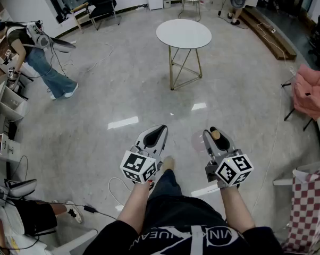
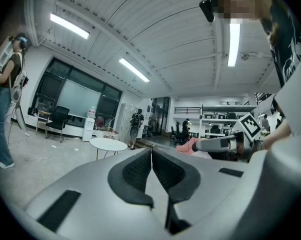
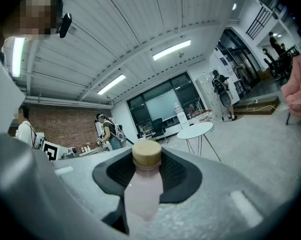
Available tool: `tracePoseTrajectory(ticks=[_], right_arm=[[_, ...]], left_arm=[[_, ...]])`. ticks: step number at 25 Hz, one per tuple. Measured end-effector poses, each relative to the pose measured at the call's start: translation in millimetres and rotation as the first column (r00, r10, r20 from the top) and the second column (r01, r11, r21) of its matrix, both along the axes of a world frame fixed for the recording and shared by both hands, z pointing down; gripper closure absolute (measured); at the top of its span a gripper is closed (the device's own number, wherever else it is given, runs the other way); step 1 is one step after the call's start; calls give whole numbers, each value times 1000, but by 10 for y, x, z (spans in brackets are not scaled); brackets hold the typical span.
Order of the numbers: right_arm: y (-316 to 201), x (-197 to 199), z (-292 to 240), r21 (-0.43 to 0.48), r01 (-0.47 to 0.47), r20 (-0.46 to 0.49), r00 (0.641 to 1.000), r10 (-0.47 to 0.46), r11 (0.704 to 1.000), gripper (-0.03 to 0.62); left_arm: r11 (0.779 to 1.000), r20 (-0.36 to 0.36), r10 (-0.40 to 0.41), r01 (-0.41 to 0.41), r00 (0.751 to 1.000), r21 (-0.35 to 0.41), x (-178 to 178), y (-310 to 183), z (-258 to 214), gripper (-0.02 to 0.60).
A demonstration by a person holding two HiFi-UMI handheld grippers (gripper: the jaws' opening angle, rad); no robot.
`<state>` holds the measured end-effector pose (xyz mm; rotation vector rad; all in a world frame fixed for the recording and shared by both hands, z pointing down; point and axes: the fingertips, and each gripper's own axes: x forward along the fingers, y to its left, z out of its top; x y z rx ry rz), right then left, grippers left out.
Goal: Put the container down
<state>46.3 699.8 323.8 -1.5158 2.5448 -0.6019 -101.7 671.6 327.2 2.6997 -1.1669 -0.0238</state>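
Polished grey floor point(image 1: 123, 105) fills the open workroom, with a round white table point(image 1: 184, 33) on thin metal legs standing well ahead of me.

1. Right gripper point(image 1: 214, 138): I see it held level above the floor. Its fingers pinch a bottle point(image 3: 143, 184) between the black pads point(image 3: 178, 176), one on each side of the neck.
2. Bottle: it lies along the jaws with its tan, wood-coloured cap point(image 3: 146, 154) toward the fingertips. The cap is on. The body is cloudy pale pink; I cannot tell whether that colour is liquid inside or the wall itself.
3. Bottle position: in the air in the right gripper, well apart from the table and touching no surface.
4. Left gripper point(image 1: 157, 132): also level, just beside the right one. Its pads point(image 2: 135, 171) are pressed together, with nothing between them.
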Motion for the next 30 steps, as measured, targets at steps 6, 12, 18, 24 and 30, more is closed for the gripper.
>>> tracePoseTrajectory(ticks=[6, 12, 18, 24, 30], right_arm=[[-516, 51, 43, -16, -17, 5, 1000, 17, 1000, 465], [-1049, 49, 63, -29, -36, 11, 999, 36, 999, 465], [-1560, -26, 57, -38, -56, 22, 998, 57, 998, 465], [-1981, -15, 87, -34, -87, 34, 996, 88, 996, 465], [-2268, 4, 108, -21, -105, 54, 993, 106, 994, 465]], left_arm=[[1000, 4, 7, -7, 1000, -7, 7, -543, 25, 566], [1000, 8, 10, -10, 1000, -19, -56, -1087, 51, 566], [999, 2, 23, -22, 1000, -36, -150, -1606, 59, 566], [998, -5, 45, -45, 999, -50, -168, -2046, 142, 566], [998, -5, 47, -47, 999, -49, -227, -2348, 209, 566]])
